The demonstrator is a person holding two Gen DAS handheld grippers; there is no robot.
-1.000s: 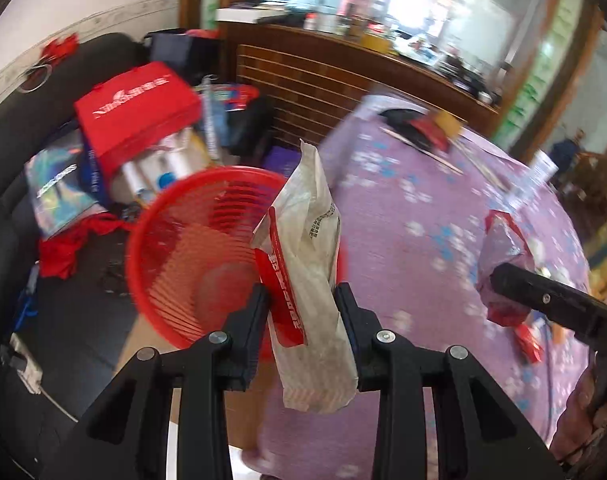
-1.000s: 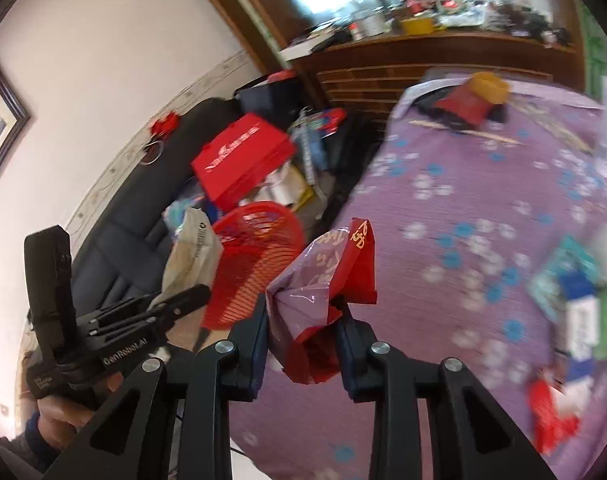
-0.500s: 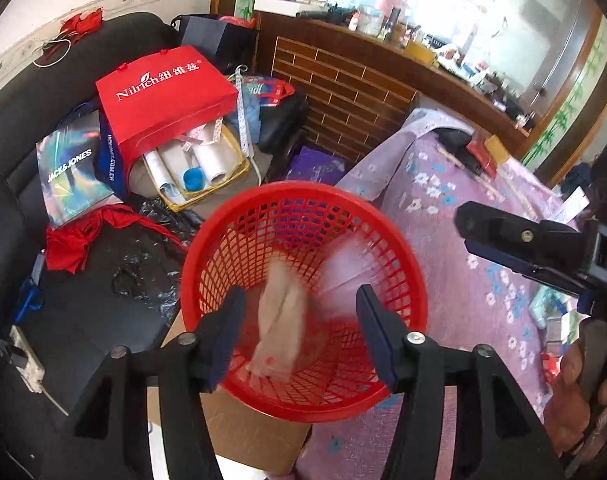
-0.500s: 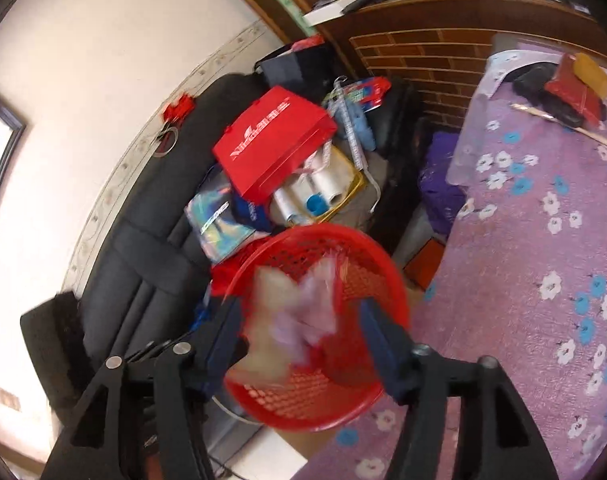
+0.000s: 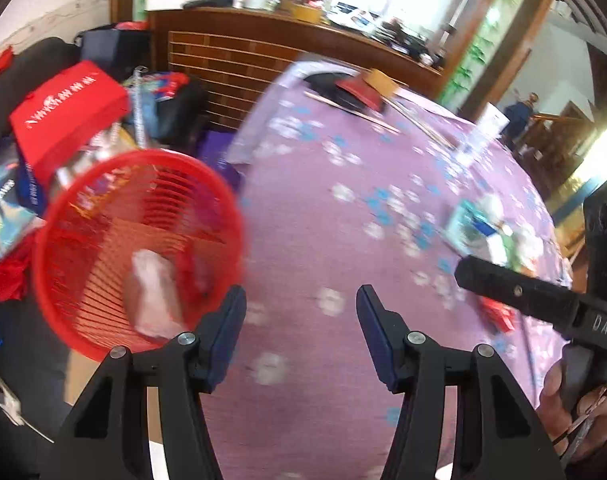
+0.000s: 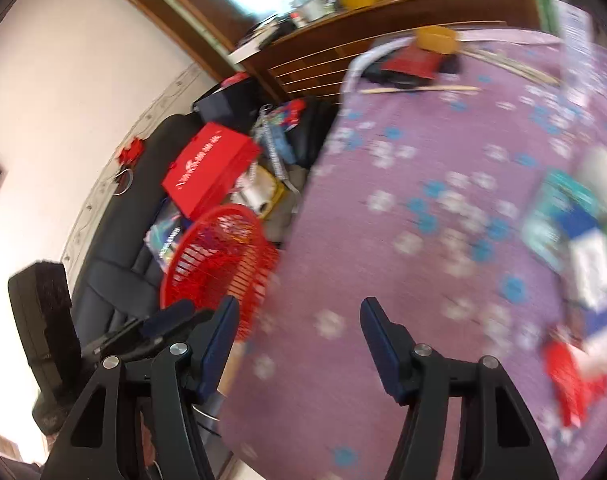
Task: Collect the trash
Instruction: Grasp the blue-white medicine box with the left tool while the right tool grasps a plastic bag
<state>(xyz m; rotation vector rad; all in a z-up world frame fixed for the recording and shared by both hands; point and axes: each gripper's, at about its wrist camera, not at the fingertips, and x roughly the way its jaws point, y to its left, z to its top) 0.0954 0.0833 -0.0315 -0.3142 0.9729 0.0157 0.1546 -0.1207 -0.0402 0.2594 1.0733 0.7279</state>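
Note:
A red mesh basket (image 5: pixel 103 240) stands beside the purple flowered table (image 5: pixel 343 220), with a pale wrapper (image 5: pixel 153 292) and a reddish one lying inside. My left gripper (image 5: pixel 301 312) is open and empty over the table's edge, just right of the basket. The right gripper (image 6: pixel 299 320) is open and empty too, above the tablecloth (image 6: pixel 423 240) with the basket (image 6: pixel 219 264) to its left. More trash lies on the table: a red wrapper (image 6: pixel 571 380) and teal, blue and white packets (image 6: pixel 571 232). The right gripper's finger (image 5: pixel 515 290) shows at the left wrist view's right edge.
A black sofa (image 6: pixel 115 280) left of the basket holds a red box (image 6: pixel 211 168), bags and rolls. At the table's far end lie chopsticks (image 6: pixel 419 90), a dark pouch and a yellow tub (image 6: pixel 435 38). A wooden counter (image 5: pixel 283 40) stands behind. A person's hand (image 5: pixel 571 412) holds the right gripper.
Both grippers opened and let their wrappers fall into the red basket. Both then swung right, from over the basket to over the table.

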